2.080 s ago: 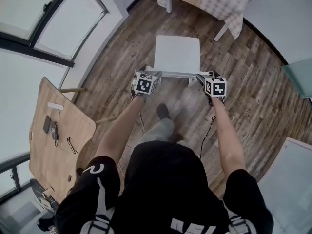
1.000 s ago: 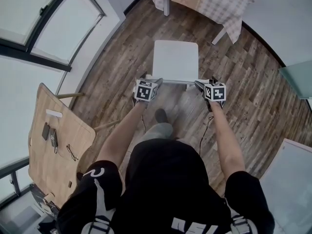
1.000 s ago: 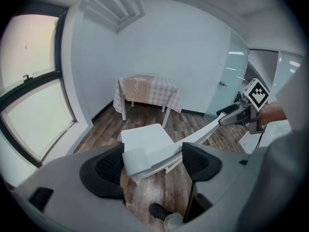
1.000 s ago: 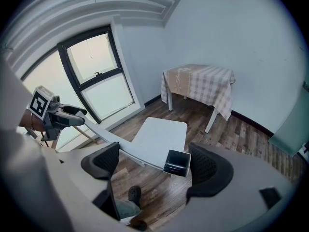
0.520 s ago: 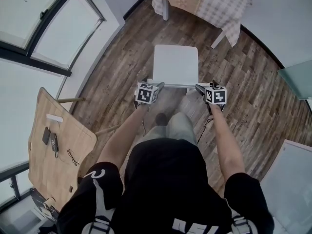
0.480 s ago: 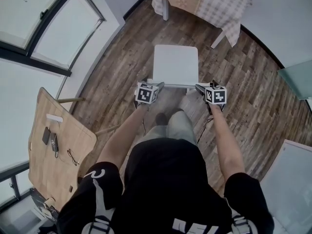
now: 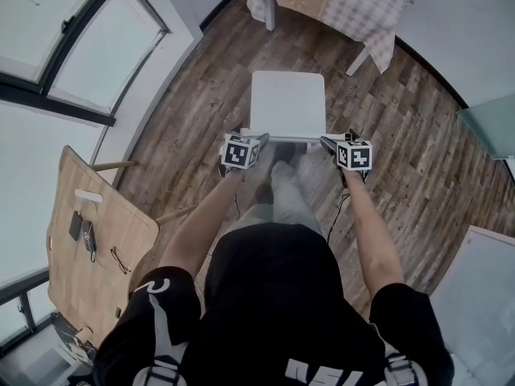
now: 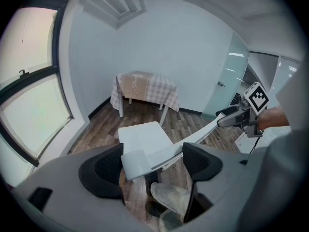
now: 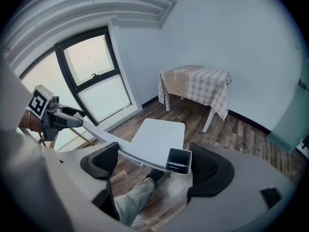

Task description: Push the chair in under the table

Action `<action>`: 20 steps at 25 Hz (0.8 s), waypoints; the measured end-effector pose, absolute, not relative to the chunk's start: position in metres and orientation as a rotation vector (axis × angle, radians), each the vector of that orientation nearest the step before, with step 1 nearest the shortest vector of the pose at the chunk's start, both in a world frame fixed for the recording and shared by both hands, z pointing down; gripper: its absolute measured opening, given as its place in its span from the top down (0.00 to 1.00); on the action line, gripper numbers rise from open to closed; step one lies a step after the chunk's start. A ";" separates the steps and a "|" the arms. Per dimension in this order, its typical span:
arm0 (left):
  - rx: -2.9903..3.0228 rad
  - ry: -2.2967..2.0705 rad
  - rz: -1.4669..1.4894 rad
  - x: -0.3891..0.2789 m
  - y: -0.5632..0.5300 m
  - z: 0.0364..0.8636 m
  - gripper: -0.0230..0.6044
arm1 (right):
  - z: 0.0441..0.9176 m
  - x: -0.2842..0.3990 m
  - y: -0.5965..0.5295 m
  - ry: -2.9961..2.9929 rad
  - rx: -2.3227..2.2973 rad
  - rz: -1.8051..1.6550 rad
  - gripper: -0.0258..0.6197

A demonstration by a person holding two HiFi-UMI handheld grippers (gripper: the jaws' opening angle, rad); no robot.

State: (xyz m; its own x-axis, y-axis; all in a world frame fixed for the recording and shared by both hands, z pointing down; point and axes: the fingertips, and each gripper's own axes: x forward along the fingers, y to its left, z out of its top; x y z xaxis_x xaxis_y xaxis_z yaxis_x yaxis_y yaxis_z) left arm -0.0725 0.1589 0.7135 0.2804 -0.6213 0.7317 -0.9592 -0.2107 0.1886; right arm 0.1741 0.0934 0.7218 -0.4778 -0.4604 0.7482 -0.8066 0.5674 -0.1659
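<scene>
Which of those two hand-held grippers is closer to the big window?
Left. The left gripper is at the end of the chair's back rail on the side of the window. The right gripper is at the rail's other end, farther from the window.

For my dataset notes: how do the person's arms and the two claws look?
The left claw and right claw are grey, with black textured pads. Each carries a white cube with black square markers. A thin black cable trails from each. The person wears a black T-shirt with white print and short sleeves.
</scene>
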 end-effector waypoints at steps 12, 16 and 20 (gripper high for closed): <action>1.941 -1.384 0.673 -0.074 0.153 0.715 0.36 | 0.723 0.173 0.090 -2.134 1.025 0.686 0.23; 1.946 -1.365 0.676 -0.075 0.148 0.716 0.36 | 0.724 0.172 0.087 -2.129 1.030 0.691 0.23; 1.952 -1.379 0.671 -0.079 0.142 0.716 0.36 | 0.724 0.169 0.082 -2.125 1.031 0.698 0.23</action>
